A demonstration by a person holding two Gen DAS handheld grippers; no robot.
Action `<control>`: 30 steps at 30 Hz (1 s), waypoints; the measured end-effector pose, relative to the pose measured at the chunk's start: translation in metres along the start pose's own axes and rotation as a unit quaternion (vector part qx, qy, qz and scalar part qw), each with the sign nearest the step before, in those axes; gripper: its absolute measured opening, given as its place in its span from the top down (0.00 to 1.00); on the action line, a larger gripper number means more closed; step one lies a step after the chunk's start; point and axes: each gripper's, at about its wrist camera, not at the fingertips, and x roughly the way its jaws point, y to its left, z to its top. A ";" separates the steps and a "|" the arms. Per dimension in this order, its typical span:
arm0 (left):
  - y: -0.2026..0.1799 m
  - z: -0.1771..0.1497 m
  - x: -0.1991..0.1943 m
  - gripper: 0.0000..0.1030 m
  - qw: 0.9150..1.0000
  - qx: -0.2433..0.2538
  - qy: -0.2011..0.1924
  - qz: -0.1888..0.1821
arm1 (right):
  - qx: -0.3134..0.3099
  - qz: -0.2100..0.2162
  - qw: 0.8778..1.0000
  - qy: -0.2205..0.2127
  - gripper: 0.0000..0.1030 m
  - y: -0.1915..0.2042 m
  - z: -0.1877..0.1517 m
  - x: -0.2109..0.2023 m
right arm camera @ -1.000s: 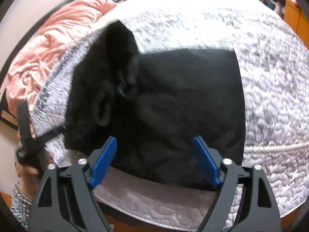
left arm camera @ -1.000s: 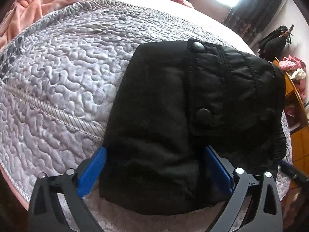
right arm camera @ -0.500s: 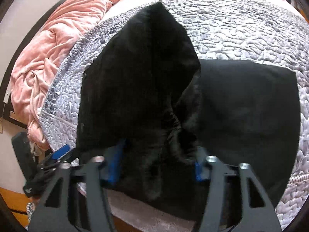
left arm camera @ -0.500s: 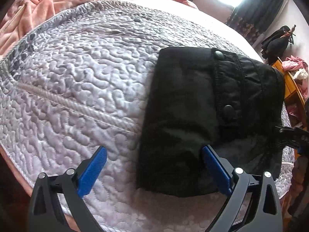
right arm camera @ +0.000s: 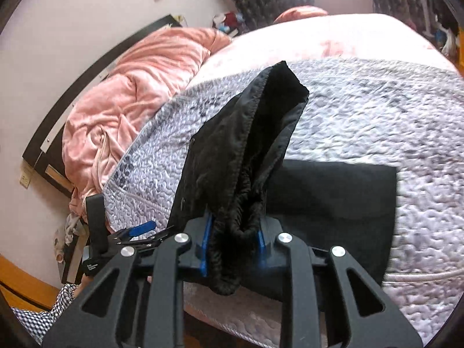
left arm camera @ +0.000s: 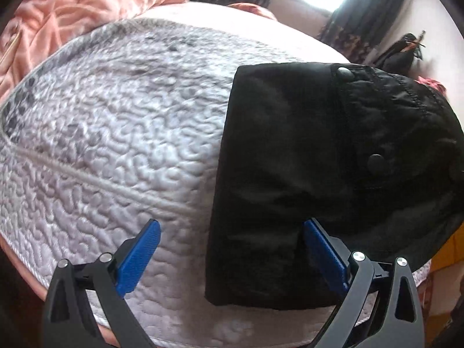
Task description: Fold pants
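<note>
Left wrist view: the black pants (left arm camera: 304,174) lie on the quilt (left arm camera: 116,145). The left gripper (left arm camera: 229,249) is spread wide, holding nothing.

Right wrist view: the right gripper (right arm camera: 233,246) pinches a bunched edge of the pants, lifted above the rest.

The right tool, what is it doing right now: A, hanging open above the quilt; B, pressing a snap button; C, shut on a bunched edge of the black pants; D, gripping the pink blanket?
C: the right tool is shut on a gathered edge of the black pants, lifting it off the quilt.
</note>
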 end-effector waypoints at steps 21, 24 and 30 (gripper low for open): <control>-0.085 -0.007 0.045 0.04 0.994 0.096 0.044 0.002 | 0.145 -0.055 0.984 0.089 0.65 -0.146 -0.085 0.043; -0.083 -0.006 0.046 0.04 0.995 0.090 0.045 0.000 | 0.136 -0.065 0.985 0.089 0.54 -0.143 -0.080 0.036; -0.083 0.001 0.038 0.04 0.995 0.088 0.040 -0.015 | 0.110 -0.082 0.990 0.035 0.44 -0.140 -0.041 0.006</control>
